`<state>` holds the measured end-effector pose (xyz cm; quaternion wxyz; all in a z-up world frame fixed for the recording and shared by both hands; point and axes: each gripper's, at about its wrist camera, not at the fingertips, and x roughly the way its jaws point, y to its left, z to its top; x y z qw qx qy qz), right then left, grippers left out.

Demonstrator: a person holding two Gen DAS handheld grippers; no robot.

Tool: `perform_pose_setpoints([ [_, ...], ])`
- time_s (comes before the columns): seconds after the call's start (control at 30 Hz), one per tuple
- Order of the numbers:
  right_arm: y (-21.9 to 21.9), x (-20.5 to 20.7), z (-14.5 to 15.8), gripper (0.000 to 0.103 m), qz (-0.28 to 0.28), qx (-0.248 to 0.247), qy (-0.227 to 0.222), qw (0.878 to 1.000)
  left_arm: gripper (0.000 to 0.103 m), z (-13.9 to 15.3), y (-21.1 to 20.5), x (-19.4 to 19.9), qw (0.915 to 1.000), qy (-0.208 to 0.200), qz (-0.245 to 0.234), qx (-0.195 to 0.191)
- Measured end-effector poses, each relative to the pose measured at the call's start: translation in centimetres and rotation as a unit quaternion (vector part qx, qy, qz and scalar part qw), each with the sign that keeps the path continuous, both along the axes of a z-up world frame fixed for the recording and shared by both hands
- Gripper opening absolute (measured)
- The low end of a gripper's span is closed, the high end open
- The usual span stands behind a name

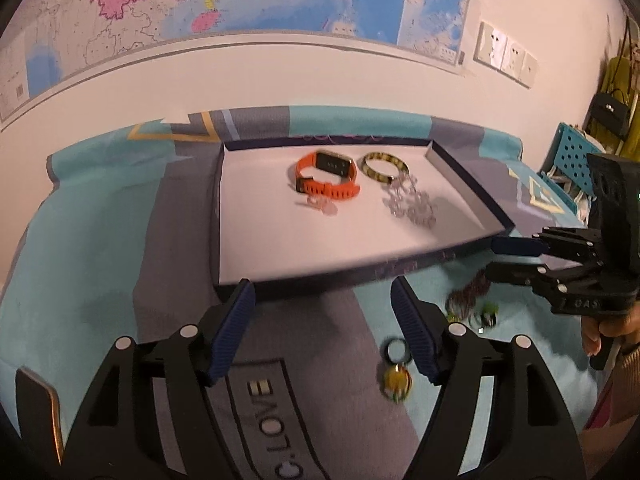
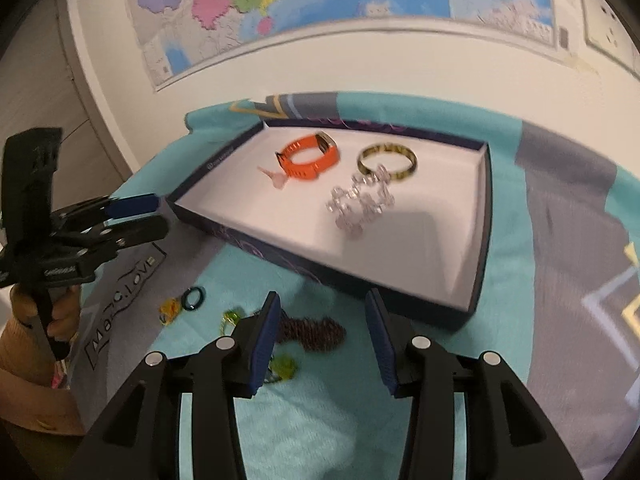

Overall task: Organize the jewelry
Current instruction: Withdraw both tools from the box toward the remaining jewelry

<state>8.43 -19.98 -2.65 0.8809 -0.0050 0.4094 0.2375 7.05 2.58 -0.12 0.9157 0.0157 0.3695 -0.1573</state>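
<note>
Both sets of jaws stand apart and hold nothing above the teal and grey cloth (image 1: 100,312).

Left gripper (image 1: 322,330) is spread wide over the grey patch, with a dark ring and yellow charm (image 1: 397,376) just beside its right-hand finger. Right gripper (image 2: 322,340) is parted less far, a dark beaded bracelet (image 2: 312,332) lying on the cloth between its fingers and small green pieces (image 2: 282,366) near its left pad. Beyond both, the shallow dark-rimmed tray (image 2: 482,240) holds an orange watch (image 2: 308,158), a yellow-and-black bangle (image 2: 387,161), a clear chain (image 2: 358,204) and a small pale pink piece (image 2: 274,178), all towards its far side.
</note>
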Motion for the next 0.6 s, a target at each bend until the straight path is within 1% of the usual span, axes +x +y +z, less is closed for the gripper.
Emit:
perform_pose_setpoints([
  [0.07,-0.2,-0.1,-0.5,0.042,-0.006,0.004,0.005,1.000,0.071,-0.2,-0.3,-0.7,0.9999,0.000,-0.009,0.005],
  [0.1,-0.3,-0.2,-0.6,0.042,-0.005,0.010,0.019,1.000,0.072,-0.3,-0.5,-1.2,0.9999,0.000,-0.014,0.009],
  [0.23,-0.4,-0.4,-1.0,0.042,-0.009,0.013,0.023,1.000,0.072,-1.0,-1.4,-2.7,0.9992,0.004,-0.034,0.019],
  [0.33,-0.6,-0.5,-1.1,0.042,-0.012,0.016,0.027,0.999,0.073,-1.7,-2.0,-3.3,0.9989,0.008,-0.038,0.028],
  [0.6,-0.5,-0.7,-1.3,0.042,-0.012,0.020,0.031,0.999,0.073,-2.4,-2.9,-3.9,0.9981,0.014,-0.050,0.033],
])
